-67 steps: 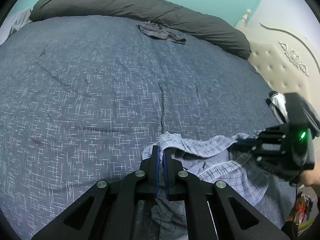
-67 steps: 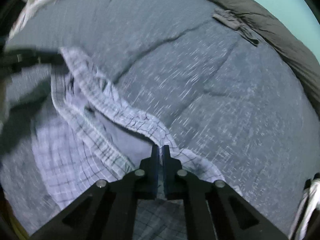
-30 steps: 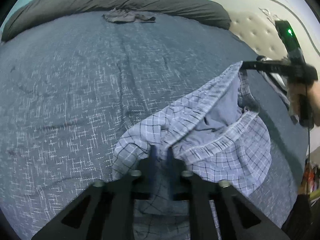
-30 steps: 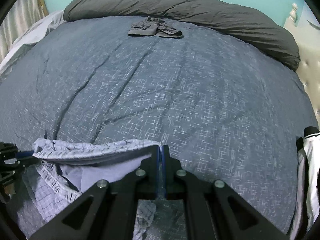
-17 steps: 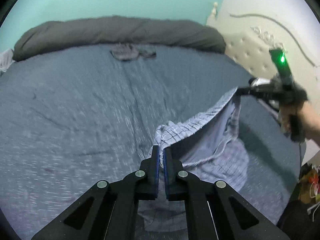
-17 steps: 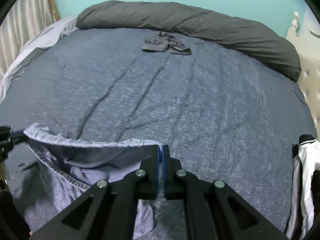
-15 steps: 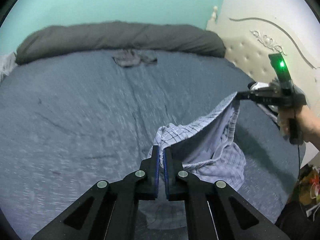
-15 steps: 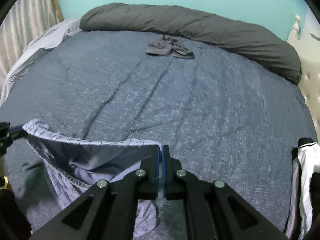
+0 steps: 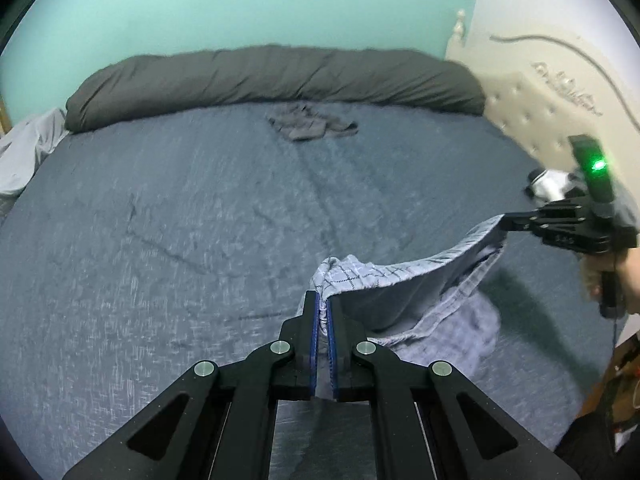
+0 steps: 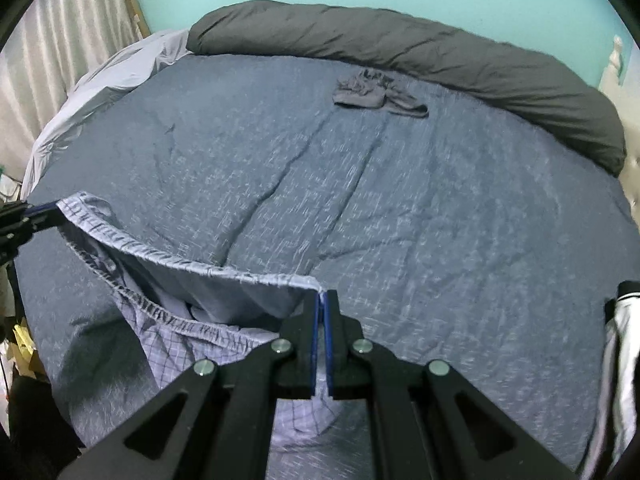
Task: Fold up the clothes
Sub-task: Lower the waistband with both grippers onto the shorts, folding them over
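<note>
1. Left wrist view: we hold the left gripper (image 9: 323, 300) clamped on one end of the waistband of the checked shorts (image 9: 404, 280). Across from it, the right gripper (image 9: 505, 222) pinches the other end.
2. The shorts hang between our grippers above the blue bedspread (image 9: 180, 220), their lower part sagging down to it.
3. Risk, as we judge it: each pinch catches only a thin edge, so pulling the band tighter could slip the cloth free. The open waistband could also set down bunched.
4. Right wrist view: the right gripper (image 10: 321, 300) pinches the band, which gapes open here. Only this view shows curtains (image 10: 60, 60) and a black and white garment (image 10: 624, 340). Only the left view shows the headboard (image 9: 540, 112).
</note>
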`<state>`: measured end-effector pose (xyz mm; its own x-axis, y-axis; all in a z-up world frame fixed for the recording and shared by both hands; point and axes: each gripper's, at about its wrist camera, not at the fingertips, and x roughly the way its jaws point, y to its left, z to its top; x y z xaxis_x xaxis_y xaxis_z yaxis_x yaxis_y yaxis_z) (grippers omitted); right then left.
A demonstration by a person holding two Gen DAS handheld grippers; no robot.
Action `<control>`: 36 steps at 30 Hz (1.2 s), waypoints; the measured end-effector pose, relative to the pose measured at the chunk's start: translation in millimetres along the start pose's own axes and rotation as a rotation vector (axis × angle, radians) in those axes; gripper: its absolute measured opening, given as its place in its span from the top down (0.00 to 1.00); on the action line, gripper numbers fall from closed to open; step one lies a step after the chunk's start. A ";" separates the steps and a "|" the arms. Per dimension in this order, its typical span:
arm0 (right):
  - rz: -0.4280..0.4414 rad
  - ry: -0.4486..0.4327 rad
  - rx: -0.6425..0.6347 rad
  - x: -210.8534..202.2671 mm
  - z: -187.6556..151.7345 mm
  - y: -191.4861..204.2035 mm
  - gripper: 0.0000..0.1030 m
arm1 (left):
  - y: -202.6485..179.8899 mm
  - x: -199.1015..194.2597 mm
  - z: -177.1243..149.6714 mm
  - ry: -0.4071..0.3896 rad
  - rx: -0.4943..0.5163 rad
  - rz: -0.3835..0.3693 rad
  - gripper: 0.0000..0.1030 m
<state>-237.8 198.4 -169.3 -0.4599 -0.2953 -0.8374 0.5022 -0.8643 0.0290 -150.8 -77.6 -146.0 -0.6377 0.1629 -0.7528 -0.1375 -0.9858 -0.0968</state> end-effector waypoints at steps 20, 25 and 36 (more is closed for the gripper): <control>0.043 0.076 0.091 91.4 -17.0 -49.1 0.98 | 17.2 110.7 -42.2 0.177 0.006 -0.001 0.74; 0.060 0.078 0.133 97.7 -23.4 -54.9 0.98 | 10.7 108.2 -48.9 0.172 0.047 0.017 0.74; 0.078 0.117 0.204 101.2 -47.0 -63.6 0.66 | 16.4 113.3 -50.9 0.188 0.020 0.003 0.75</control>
<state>-281.8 242.5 -281.5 -0.3314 -0.3257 -0.8855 0.3696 -0.9083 0.1958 -186.8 -77.4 -266.0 -0.4852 0.1473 -0.8619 -0.1518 -0.9849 -0.0829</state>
